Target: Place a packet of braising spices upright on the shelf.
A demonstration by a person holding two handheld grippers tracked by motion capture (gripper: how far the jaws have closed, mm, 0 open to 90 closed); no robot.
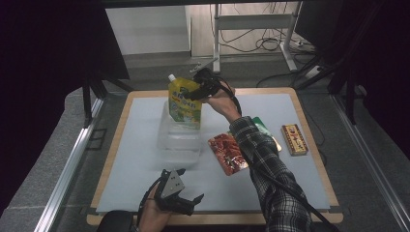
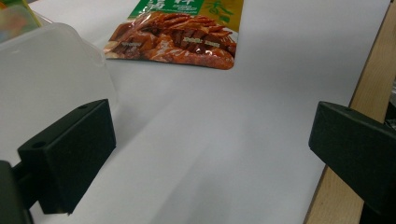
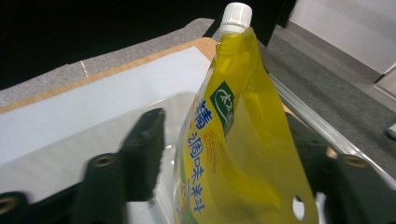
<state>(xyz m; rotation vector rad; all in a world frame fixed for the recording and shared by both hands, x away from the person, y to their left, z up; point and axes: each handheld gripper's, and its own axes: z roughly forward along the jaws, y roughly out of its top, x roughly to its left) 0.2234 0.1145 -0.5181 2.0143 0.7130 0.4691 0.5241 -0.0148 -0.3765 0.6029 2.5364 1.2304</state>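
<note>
Yellow spout pouch upright over the clear plastic container

The right gripper [image 1: 197,92] has the yellow spout pouch [image 1: 184,102] between its 2 parted jaws, left pad off it, above the clear plastic container [image 1: 179,140] mid-table. The left gripper [image 1: 186,200] rests near the front edge, jaws wide, holding nothing. A red snack packet [image 1: 227,152] lies beside the container.

One yellow spouted pouch [image 1: 184,100], one clear plastic container [image 1: 178,140], one red snack packet [image 1: 227,152], one green packet [image 1: 263,126] and one boxed bar [image 1: 294,139] share the table.
</note>
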